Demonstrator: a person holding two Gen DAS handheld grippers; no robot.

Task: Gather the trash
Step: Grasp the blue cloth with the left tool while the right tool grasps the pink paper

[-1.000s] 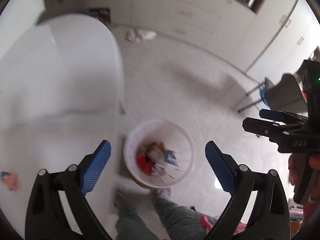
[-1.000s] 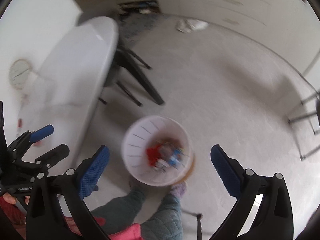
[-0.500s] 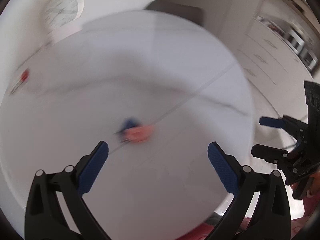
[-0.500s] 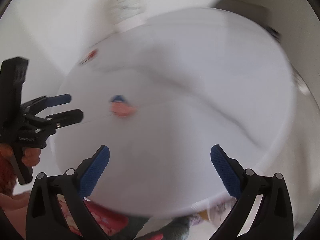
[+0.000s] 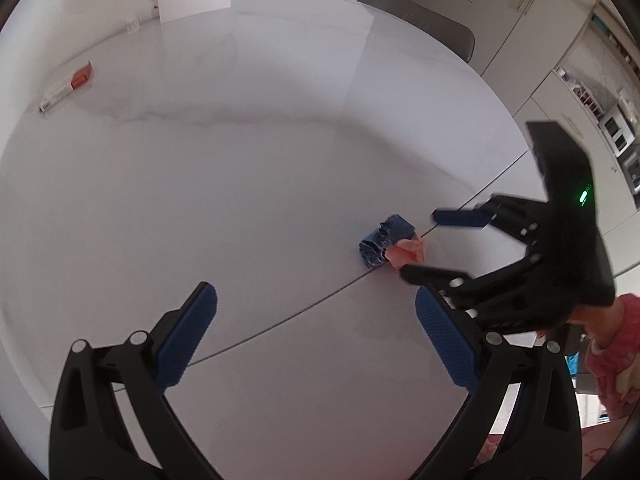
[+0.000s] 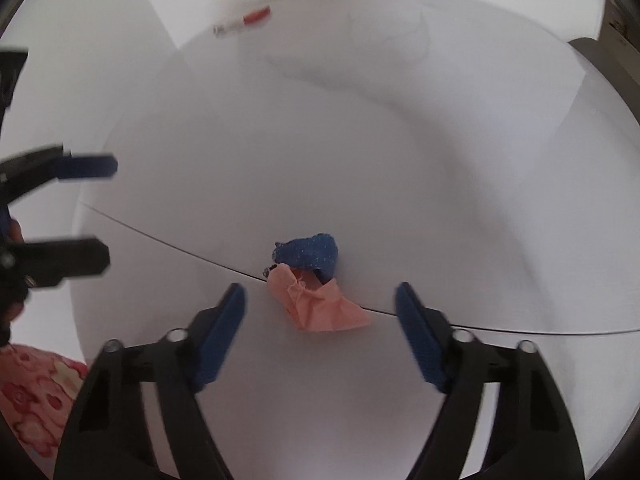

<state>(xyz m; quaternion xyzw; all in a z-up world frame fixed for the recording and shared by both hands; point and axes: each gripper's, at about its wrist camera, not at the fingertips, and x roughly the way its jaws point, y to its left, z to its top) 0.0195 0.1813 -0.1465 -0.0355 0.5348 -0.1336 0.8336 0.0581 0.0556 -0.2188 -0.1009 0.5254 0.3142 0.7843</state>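
Flanking crumpled wrappers [image 6: 314,286], parted right hand-held gripper [image 6: 320,300]; box [image 5: 68,86] well apart.

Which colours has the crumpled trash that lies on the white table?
The crumpled trash is dark blue and salmon pink, best seen in the right wrist view.

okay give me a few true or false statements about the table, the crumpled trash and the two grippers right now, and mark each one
1. The right gripper is shut on the pink paper scrap. False: its jaws are open, with the scrap between them.
2. The blue crumpled wrapper touches the pink scrap. True.
3. The left gripper holds nothing. True.
4. The red-and-white packet lies beside the pink scrap. False: it lies far off, near the white table's far edge.
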